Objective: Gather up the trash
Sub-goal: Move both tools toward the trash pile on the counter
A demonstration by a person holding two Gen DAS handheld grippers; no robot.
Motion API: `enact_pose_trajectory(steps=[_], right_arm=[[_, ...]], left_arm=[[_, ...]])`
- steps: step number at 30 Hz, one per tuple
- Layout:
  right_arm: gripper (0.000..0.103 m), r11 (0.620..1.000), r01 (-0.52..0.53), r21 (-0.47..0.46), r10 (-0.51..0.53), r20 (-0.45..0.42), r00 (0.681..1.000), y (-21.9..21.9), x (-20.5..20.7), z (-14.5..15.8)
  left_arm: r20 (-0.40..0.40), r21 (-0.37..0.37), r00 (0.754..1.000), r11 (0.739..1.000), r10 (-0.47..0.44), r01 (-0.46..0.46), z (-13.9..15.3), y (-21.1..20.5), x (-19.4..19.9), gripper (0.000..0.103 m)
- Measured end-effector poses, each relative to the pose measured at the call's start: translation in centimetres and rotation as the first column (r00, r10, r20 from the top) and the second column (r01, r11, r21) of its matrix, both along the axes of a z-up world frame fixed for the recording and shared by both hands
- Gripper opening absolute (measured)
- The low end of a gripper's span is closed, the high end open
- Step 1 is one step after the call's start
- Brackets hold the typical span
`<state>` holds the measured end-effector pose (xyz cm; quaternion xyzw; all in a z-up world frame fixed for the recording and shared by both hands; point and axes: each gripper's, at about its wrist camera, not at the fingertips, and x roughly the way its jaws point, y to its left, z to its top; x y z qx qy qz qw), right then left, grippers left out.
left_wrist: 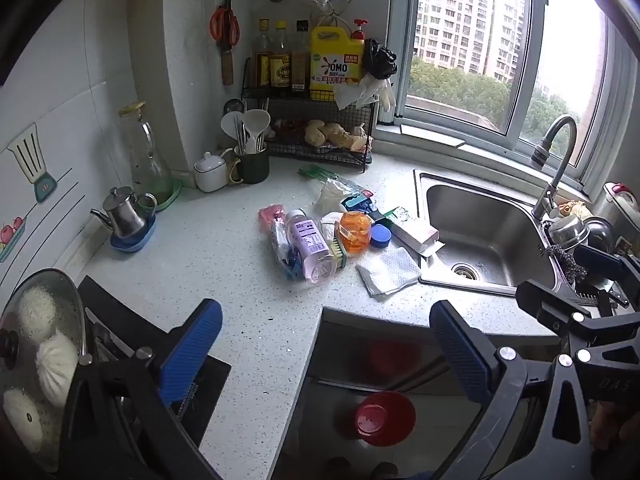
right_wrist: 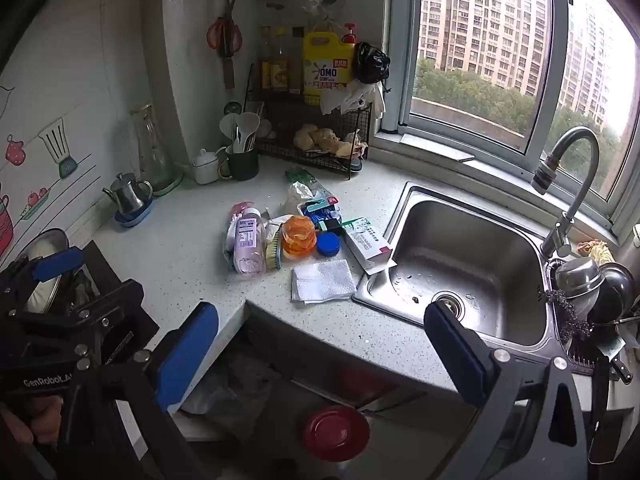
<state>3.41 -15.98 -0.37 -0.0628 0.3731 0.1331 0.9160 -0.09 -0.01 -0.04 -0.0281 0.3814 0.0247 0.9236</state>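
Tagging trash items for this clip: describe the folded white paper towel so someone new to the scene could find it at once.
Start at the steel sink under the window. On the speckled counter just left of its front corner lies the paper towel, at the near edge of the clutter pile. It is the only flat, plain white, quilted sheet there; its neighbours are a blue lid, an orange jar and a printed box.

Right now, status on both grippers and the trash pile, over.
Left gripper and right gripper open, empty, short of the counter. Trash pile untouched beside the sink. Folded tissue nearest; nothing blocking.
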Motion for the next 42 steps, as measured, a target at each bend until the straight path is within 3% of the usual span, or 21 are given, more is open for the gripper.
enact_pose_trajectory(steps=[17, 42], right_arm=[[0.103, 1.000, 0.028, -0.004, -0.028, -0.041, 0.999, 0.7, -1.5, -0.6], [0.103, 1.000, 0.028, -0.007, -0.029, -0.058, 0.998, 1.1, -2.5, -1.2]], left_arm=[[-0.039, -0.050, 0.997, 0.997, -0.060, 0.058, -0.7, 0.4, -1.1, 0.103], [-0.063, -0.037, 0.996, 0.997, -0.067, 0.064, -1.2, 0.4, -2.4, 0.103]])
